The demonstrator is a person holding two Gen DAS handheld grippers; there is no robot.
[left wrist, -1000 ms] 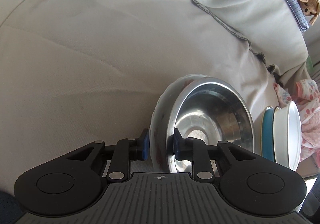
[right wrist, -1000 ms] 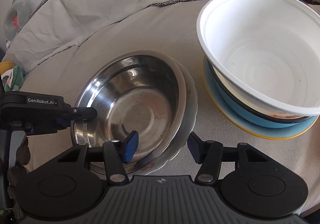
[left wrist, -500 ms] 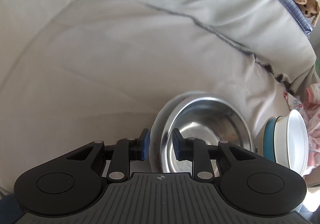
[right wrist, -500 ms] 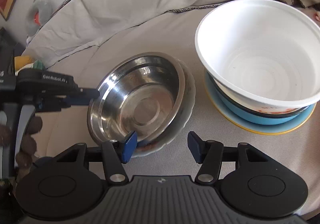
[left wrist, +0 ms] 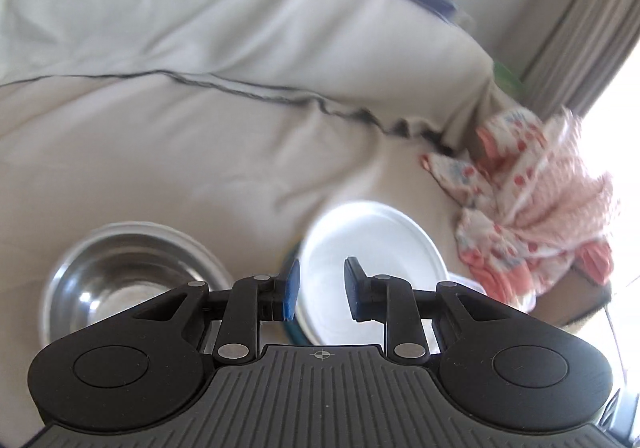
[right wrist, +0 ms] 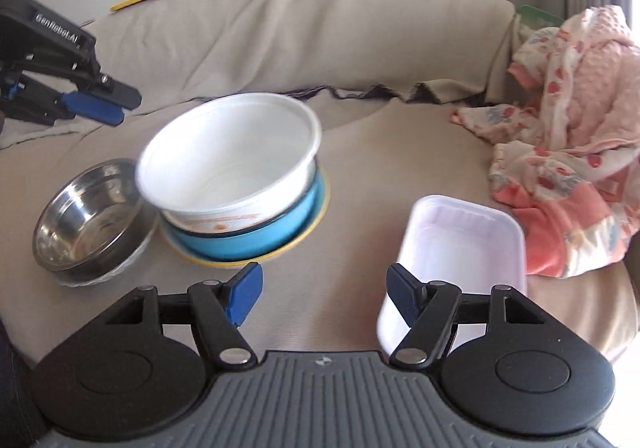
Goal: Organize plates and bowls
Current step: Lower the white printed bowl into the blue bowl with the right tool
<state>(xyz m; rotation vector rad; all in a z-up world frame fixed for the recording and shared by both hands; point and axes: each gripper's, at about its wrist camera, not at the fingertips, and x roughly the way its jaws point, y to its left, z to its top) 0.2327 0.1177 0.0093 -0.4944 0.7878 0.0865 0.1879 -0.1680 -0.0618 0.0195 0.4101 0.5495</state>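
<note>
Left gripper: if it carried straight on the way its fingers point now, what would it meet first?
Most likely the white bowl: the open left gripper frames its near rim. The right wrist view shows the gripper raised above the sofa, so depth is uncertain.

Both wrist views low, facing sofa back; share white bowl (left wrist: 372, 248) (right wrist: 236, 155).

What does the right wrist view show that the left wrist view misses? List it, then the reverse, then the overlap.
Only the right wrist view: the white rectangular tray, the blue bowl, the open right gripper. Only the left wrist view: nothing distinct beyond a close look along the open left gripper. Both: steel bowl, white bowl, pink patterned cloth, beige couch cover.
</note>
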